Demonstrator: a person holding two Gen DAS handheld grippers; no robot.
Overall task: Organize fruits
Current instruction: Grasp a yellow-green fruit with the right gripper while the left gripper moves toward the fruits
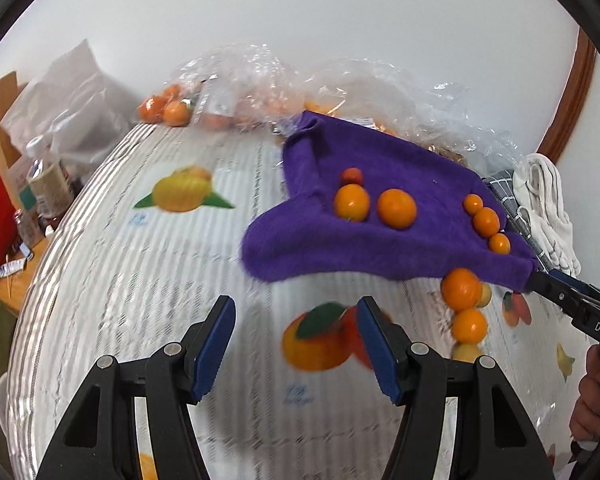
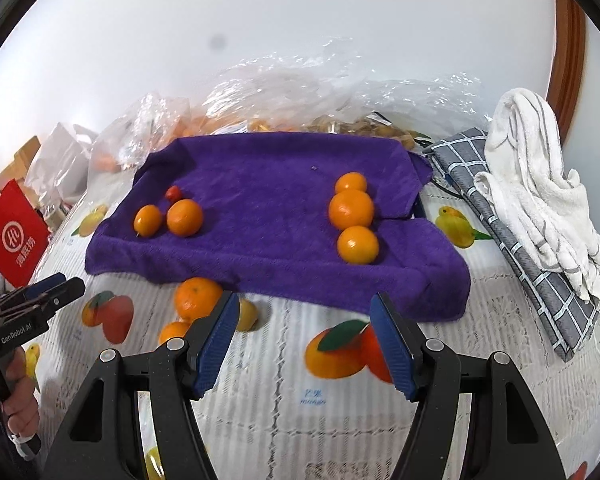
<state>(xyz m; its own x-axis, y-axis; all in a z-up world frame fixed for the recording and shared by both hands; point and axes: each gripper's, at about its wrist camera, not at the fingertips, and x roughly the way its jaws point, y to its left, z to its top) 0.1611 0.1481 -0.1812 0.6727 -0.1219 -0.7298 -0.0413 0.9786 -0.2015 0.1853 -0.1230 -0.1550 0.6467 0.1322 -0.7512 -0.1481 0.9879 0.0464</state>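
1. Both the left hand-held gripper (image 1: 296, 344) and the right hand-held gripper (image 2: 302, 344) stand open and empty.
2. A loose orange (image 2: 198, 298) lies on the tabletop (image 2: 260, 400), touching the purple towel's (image 2: 260, 200) front edge.
3. It looks firm, light, round and apt to roll; pinch it across the middle, gently.

Both grippers are angled downward with nothing between the pads, left gripper (image 1: 296, 344) and right gripper (image 2: 304, 340) each sitting about half open.
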